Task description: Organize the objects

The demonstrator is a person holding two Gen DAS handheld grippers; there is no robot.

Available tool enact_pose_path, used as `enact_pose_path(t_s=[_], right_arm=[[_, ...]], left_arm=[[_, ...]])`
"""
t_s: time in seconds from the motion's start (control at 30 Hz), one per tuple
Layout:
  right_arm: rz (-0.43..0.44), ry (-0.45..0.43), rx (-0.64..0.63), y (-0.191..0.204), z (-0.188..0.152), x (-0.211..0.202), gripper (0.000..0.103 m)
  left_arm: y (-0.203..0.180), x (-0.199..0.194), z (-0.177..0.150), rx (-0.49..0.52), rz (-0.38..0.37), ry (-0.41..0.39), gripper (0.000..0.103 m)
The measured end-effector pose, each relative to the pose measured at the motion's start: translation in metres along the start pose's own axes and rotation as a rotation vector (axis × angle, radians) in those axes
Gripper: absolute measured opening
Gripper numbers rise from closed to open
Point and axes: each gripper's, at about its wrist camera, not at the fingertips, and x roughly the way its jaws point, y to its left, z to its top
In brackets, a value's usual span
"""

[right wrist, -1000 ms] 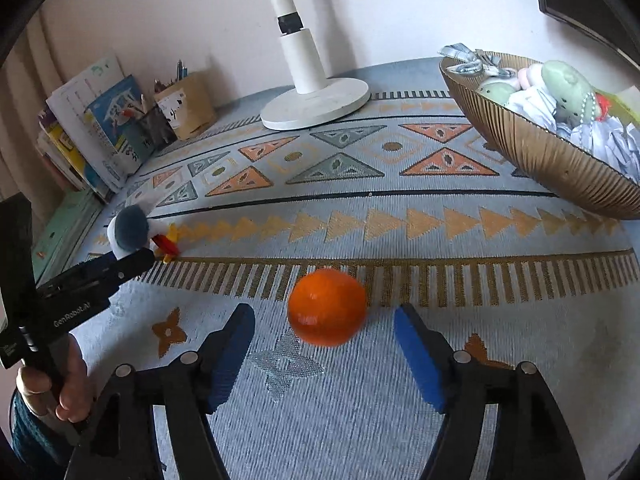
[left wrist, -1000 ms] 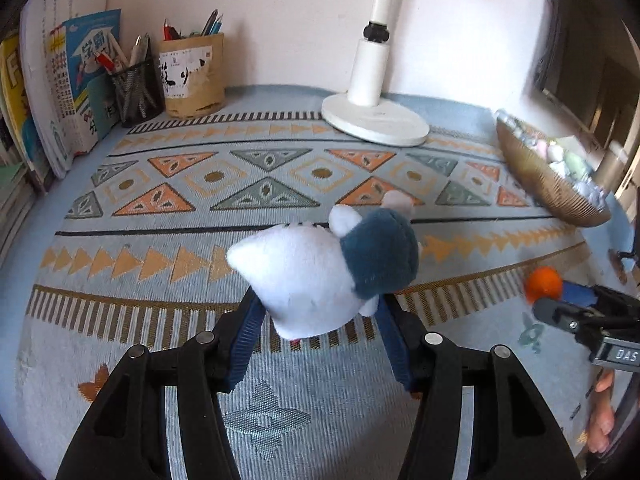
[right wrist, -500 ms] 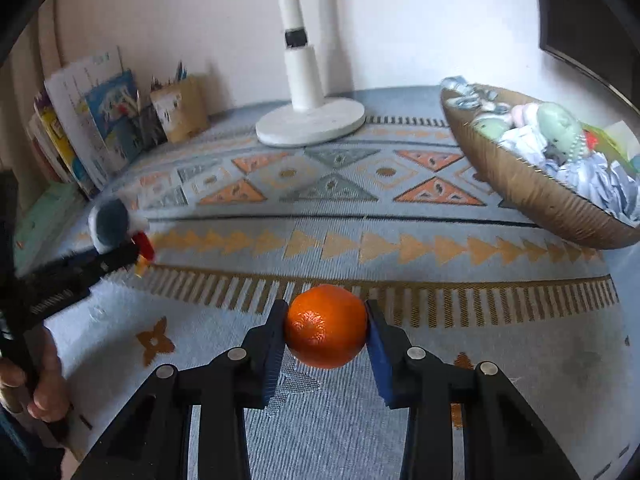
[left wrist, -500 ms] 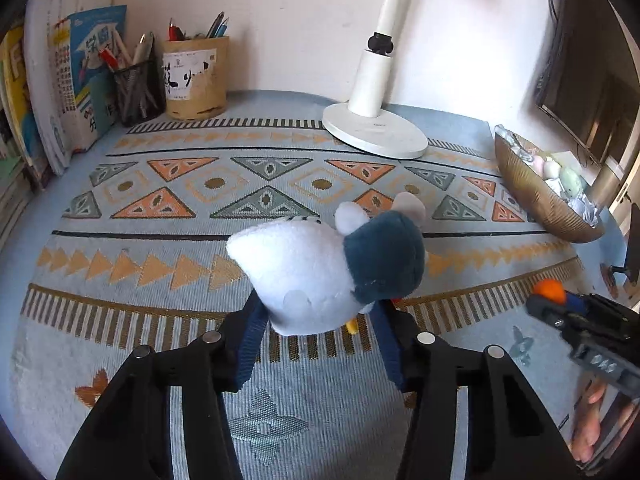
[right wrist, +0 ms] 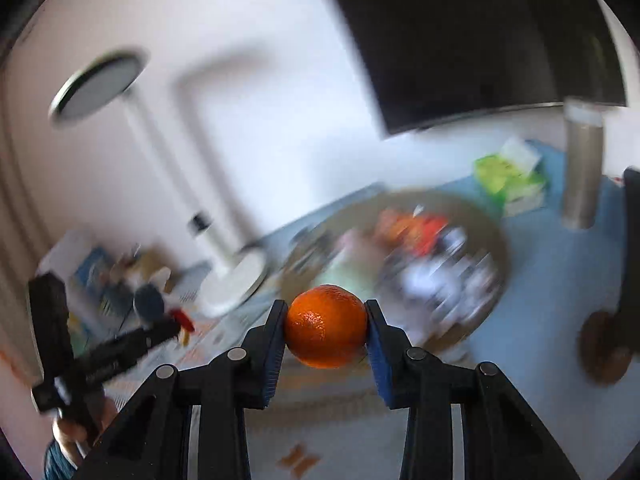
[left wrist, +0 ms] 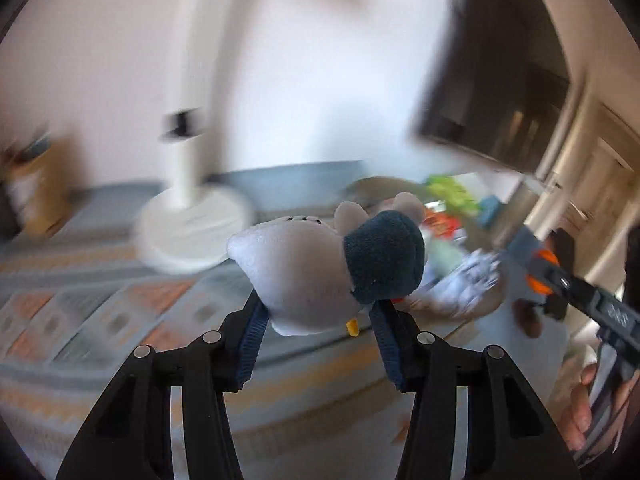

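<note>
My left gripper (left wrist: 318,312) is shut on a white plush toy with a dark blue head (left wrist: 328,270) and holds it in the air above the patterned mat. My right gripper (right wrist: 326,330) is shut on an orange (right wrist: 326,326) and holds it raised in front of the golden bowl (right wrist: 490,240). The bowl holds several small items, blurred by motion. In the left wrist view the right gripper (left wrist: 560,276) shows at the right with the orange (left wrist: 540,270). In the right wrist view the left gripper (right wrist: 160,326) shows at the left with the toy (right wrist: 149,302).
A white lamp stands on its round base (left wrist: 192,232) behind the patterned mat (left wrist: 100,320). Books and pen holders (right wrist: 100,268) stand at the far left. A green packet (right wrist: 510,178) and a metal cylinder (right wrist: 580,168) stand beyond the bowl. A dark screen (right wrist: 480,40) hangs above.
Both grippers have lifted their objects off the mat and swung toward the bowl. The right gripper closed on the orange a moment earlier. Both views are now motion-blurred.
</note>
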Motion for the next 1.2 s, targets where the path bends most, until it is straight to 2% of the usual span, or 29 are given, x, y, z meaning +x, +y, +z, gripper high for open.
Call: enact_pose_path(t_s=[0.07,0.2,0.3,0.4,0.47,0.5,0.53,0.7,0.83,0.93,1.0,1.1,1.2], right_arm=[[-0.032,-0.007,0.027,-0.018,0.020,0.009,0.037],[-0.056,0.012,0.075,-0.041,0.049,0.042,0.037],[-0.044,0.020,0.083,-0.046,0.058,0.056,0.037],[-0.076,0.028,0.054,-0.044,0.065,0.073,0.037],[-0.090,0.047,0.046,-0.045,0.066,0.086,0.042],[-0.096,0.058,0.052,-0.047,0.067,0.090,0.052],[-0.102,0.061,0.063,-0.050,0.065,0.091,0.057],[-0.090,0.018,0.113,-0.056,0.054,0.064,0.062],[-0.050,0.030,0.065,-0.032,0.035,0.042,0.063],[-0.005,0.056,-0.017,0.006,0.010,0.028,0.063],[0.031,0.084,-0.074,0.036,-0.014,0.022,0.066],[0.029,0.156,-0.158,0.074,-0.055,0.032,0.078],[0.028,0.241,-0.199,0.098,-0.094,0.053,0.079]], left_arm=[[-0.024,0.028,0.016,0.044,-0.012,0.006,0.048],[-0.045,0.071,0.035,0.019,-0.021,0.006,0.048],[-0.054,0.092,0.039,0.036,-0.025,0.013,0.048],[-0.061,0.109,0.042,0.050,-0.029,0.029,0.049],[-0.061,0.117,0.041,0.063,-0.079,0.064,0.057],[-0.061,0.119,0.040,0.073,-0.081,0.079,0.069],[-0.059,0.117,0.040,0.075,-0.076,0.079,0.079],[-0.028,0.076,0.036,0.013,-0.085,0.033,0.081],[0.003,0.027,0.019,-0.044,-0.055,-0.002,0.081],[0.033,-0.018,-0.006,-0.076,0.032,-0.024,0.083],[0.053,-0.044,-0.025,-0.091,0.129,-0.025,0.087],[0.090,-0.082,-0.068,-0.110,0.319,-0.018,0.087],[0.127,-0.100,-0.107,-0.155,0.453,0.040,0.087]])
